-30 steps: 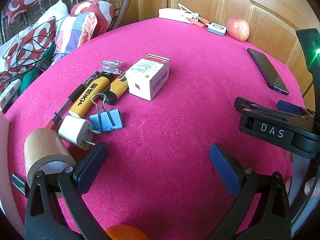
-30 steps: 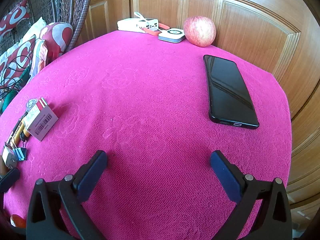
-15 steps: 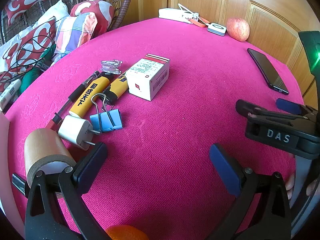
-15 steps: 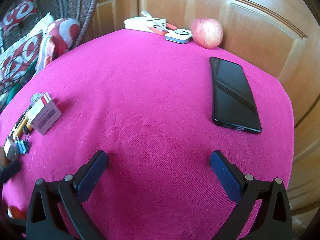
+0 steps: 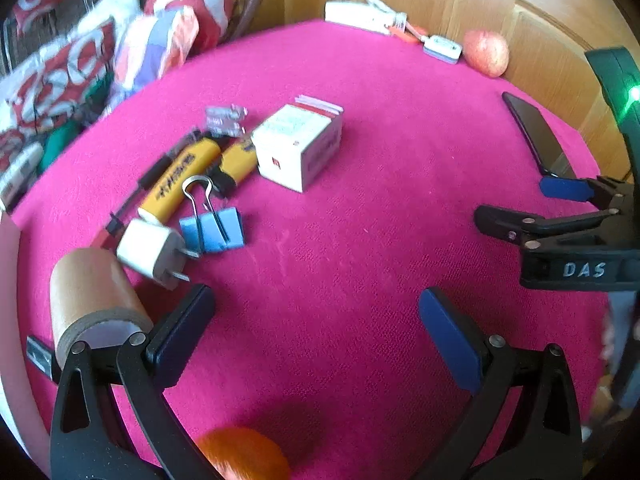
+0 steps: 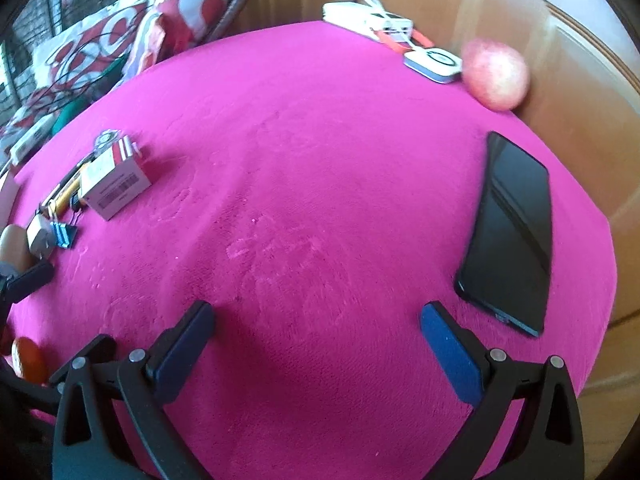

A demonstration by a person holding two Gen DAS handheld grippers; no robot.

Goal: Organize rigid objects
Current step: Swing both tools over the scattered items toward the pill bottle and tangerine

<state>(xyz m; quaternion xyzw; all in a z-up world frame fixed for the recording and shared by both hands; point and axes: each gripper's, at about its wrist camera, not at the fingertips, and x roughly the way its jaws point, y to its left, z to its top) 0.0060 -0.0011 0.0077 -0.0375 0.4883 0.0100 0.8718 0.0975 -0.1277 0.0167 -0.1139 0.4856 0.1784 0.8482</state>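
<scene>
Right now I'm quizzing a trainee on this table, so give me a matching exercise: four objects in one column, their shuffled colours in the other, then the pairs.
Objects:
1. binder clip
2. phone
3. plug adapter
4. tape roll

Colours:
A. black
B. brown
C. blue
D. white

Pairs: 1-C, 2-A, 3-D, 4-B
</scene>
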